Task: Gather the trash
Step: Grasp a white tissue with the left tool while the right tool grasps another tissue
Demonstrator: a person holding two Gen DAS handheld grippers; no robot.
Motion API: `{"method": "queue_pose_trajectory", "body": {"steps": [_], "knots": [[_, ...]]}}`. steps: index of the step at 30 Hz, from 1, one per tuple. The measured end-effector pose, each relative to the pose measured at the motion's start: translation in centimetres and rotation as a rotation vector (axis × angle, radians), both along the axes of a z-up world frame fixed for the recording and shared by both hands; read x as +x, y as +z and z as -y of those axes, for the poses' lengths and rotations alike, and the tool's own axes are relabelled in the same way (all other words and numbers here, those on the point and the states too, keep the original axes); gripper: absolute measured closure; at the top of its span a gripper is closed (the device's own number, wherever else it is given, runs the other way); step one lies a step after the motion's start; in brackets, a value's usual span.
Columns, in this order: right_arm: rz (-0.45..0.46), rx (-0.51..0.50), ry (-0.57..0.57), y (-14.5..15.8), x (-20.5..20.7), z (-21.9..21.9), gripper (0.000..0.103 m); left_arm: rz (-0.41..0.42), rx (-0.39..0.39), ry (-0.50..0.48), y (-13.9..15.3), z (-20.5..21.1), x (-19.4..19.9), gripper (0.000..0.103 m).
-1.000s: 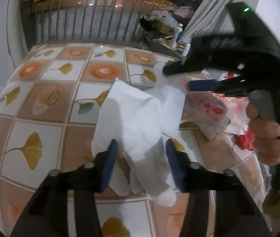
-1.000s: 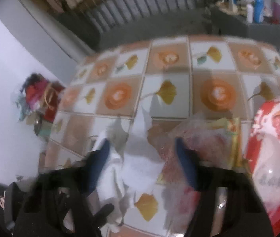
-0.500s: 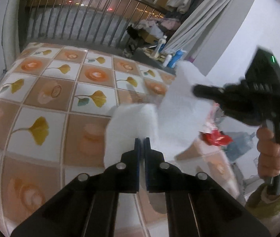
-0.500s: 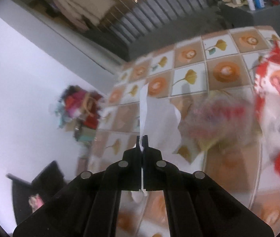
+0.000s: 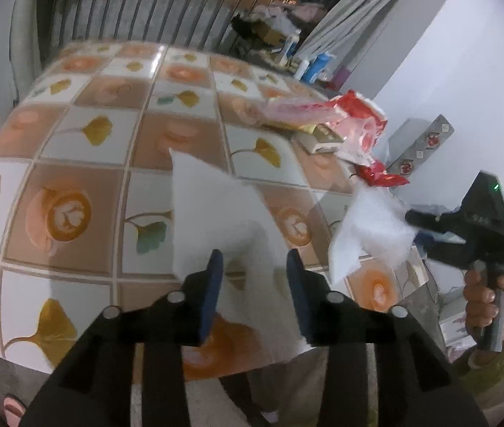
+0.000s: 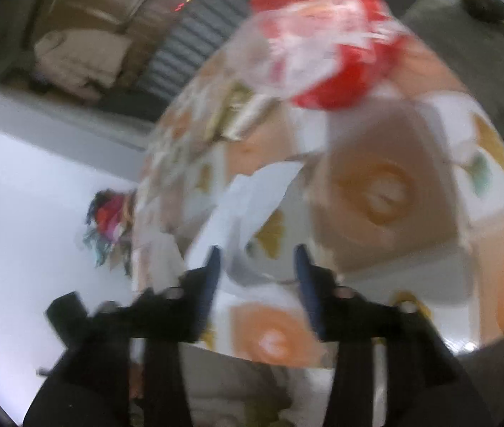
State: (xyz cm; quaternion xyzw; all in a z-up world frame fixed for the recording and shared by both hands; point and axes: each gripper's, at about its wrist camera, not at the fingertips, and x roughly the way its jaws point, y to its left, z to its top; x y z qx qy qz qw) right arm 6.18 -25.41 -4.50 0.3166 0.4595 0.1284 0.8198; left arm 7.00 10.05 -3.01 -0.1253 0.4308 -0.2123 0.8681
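Note:
A white tissue (image 5: 213, 206) hangs loose in front of my left gripper (image 5: 253, 267), whose jaws stand open around its lower part. A second white tissue piece (image 5: 369, 227) floats off the table's right edge, beside my right gripper (image 5: 412, 217), seen from the side there. In the blurred right wrist view my right gripper (image 6: 257, 263) is open with a white tissue (image 6: 252, 199) ahead of its fingers. Red and white plastic wrappers (image 5: 344, 121) lie at the table's right side; they also show in the right wrist view (image 6: 323, 42).
The table (image 5: 74, 149) has a tile-patterned cover with ginkgo leaves. A small box (image 5: 319, 138) lies under the wrappers. Bottles (image 5: 309, 64) stand on a far surface by a curtain. A railing (image 5: 145, 10) runs behind. A white wall is to the right.
Both grippers were shut on the tissue half a second ago; both are open now. The tissue has come apart into two pieces, and the right gripper has swung away to the right.

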Motion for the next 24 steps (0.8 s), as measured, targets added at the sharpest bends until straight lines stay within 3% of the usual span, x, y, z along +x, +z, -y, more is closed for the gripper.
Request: {"method": "queue_pose_trajectory", "body": {"steps": [3, 7, 10, 15, 24], "knots": [[0.027, -0.032, -0.045, 0.0, -1.3, 0.6, 0.042, 0.054, 0.031, -0.003, 0.8, 0.2, -0.6, 0.054], [0.033, -0.022, -0.064, -0.4, -2.2, 0.6, 0.042, 0.071, 0.117, -0.006, 1.0, 1.1, 0.0, 0.045], [0.03, -0.011, -0.054, -1.2, -2.1, 0.1, 0.041, 0.039, 0.131, 0.0, 0.0, 1.7, 1.2, 0.04], [-0.01, -0.053, -0.021, -1.6, -0.9, -1.0, 0.038, -0.013, 0.154, -0.007, -1.8, 3.0, 2.7, 0.04], [0.023, -0.212, 0.011, -0.8, 0.5, -3.5, 0.035, 0.058, 0.27, -0.02, -2.3, 4.9, 3.1, 0.045]]}}
